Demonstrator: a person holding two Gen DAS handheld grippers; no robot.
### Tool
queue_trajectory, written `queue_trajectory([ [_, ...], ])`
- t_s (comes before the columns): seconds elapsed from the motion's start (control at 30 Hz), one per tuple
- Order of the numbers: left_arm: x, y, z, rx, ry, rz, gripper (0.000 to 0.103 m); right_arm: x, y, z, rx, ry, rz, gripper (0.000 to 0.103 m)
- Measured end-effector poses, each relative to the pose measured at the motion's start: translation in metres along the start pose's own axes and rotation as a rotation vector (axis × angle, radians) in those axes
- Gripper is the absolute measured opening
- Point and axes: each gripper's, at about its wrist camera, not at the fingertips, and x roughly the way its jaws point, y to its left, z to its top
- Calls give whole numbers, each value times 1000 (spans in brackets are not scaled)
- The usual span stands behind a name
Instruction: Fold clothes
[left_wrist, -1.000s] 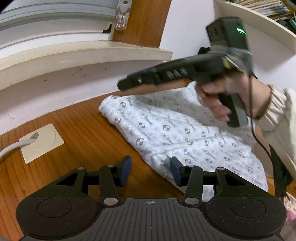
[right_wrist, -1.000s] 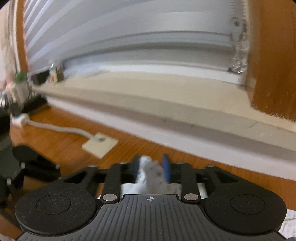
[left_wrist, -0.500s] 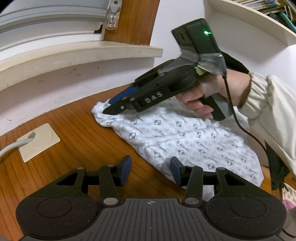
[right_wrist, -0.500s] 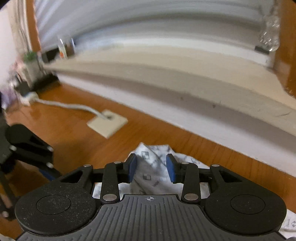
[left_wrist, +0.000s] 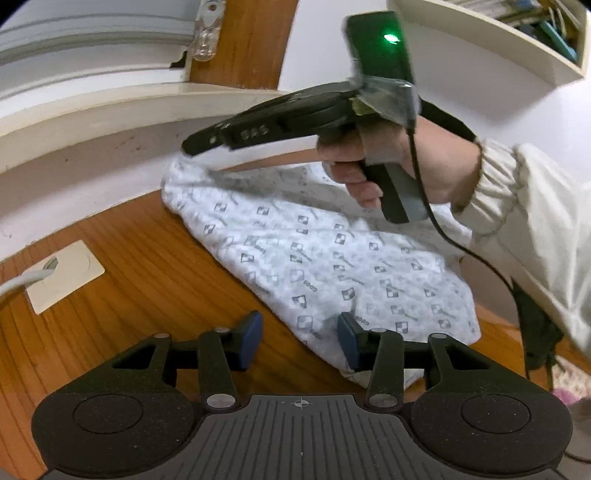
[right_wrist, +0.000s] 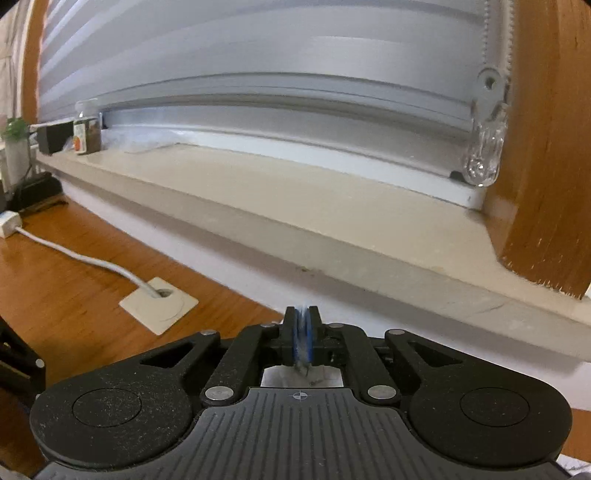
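A white garment printed with small grey squares (left_wrist: 317, 258) lies spread on a wooden table (left_wrist: 140, 258) below a pale window sill (left_wrist: 110, 107), as a person works on it with a hand-held gripper in each hand. The right gripper (right_wrist: 303, 338), held in a hand (left_wrist: 373, 162) reaching out of a cream sleeve (left_wrist: 524, 206), is pinched tight on a thin fold of the fabric: its own camera shows a sliver of white cloth squeezed between the blue pads (right_wrist: 295, 339), and from the left wrist view the far corner of the garment rises to the gripper's tip near the wall. The left gripper (left_wrist: 301, 341) stands over the near edge of the garment; its jaws, which have just been narrowing, remain apart, with the cloth's edge lying between the blue pads (left_wrist: 349, 341) and the right-hand pad at or just over the fabric, though no pinch on it can be made out. A cream floor-style outlet plate (left_wrist: 64, 275) with a white cable (right_wrist: 85, 258) running from it sits on the table to the left of the garment, well apart from it. A clear plastic blind pull (right_wrist: 484, 147) hangs at the sill's end beside a wooden frame (right_wrist: 546, 147)
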Motion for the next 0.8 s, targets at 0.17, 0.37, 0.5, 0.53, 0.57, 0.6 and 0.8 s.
queue_trajectory([
  [0.17, -15, -9, -9, 12, -33, 41, 39, -3, -7, -1, 53, 24, -3, 7],
  [0.37, -43, -43, -30, 32, -96, 108, 41, 1, -4, -17, 58, 89, 15, 29],
  [0.5, -37, -76, -36, 110, -73, 158, 43, 12, -1, -23, 66, 131, -1, 32],
  [0.53, -33, -80, -37, 115, -68, 165, 43, 12, -2, -21, 68, 127, -4, 33],
  [0.57, -29, -83, -36, 123, -68, 185, 43, 13, -2, -20, 70, 122, -8, 35],
  [0.6, -27, -84, -35, 124, -71, 199, 43, 13, -3, -17, 74, 117, -11, 36],
  [0.8, -21, -81, -30, 102, -94, 192, 19, 11, -20, -12, 99, 118, -28, 41],
])
